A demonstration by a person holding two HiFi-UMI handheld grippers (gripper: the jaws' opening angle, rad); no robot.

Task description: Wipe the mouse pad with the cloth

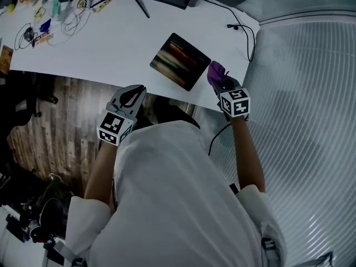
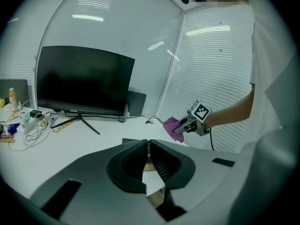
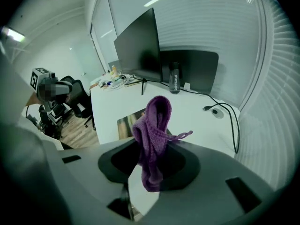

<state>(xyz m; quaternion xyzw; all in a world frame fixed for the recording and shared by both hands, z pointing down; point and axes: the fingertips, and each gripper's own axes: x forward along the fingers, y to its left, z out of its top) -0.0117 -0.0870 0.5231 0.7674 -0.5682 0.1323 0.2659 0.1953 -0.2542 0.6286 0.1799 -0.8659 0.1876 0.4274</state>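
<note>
A dark mouse pad (image 1: 180,60) with coloured streaks lies near the white desk's front edge; a strip of the mouse pad (image 3: 132,121) shows in the right gripper view. My right gripper (image 1: 221,82) is shut on a purple knitted cloth (image 1: 216,72), just right of the pad at the desk's edge. The cloth (image 3: 153,135) stands bunched up between the jaws. My left gripper (image 1: 132,97) hovers at the desk's front edge, left of the pad, jaws pressed together with nothing in them. From the left gripper view the right gripper (image 2: 184,126) and cloth (image 2: 171,125) show to the right.
A black monitor (image 2: 84,81) on a stand occupies the back of the white desk (image 1: 105,43). Cables and small items (image 1: 41,21) clutter the far left. A black cable (image 1: 245,32) runs along the desk's right side. An office chair (image 3: 75,100) stands on the wooden floor.
</note>
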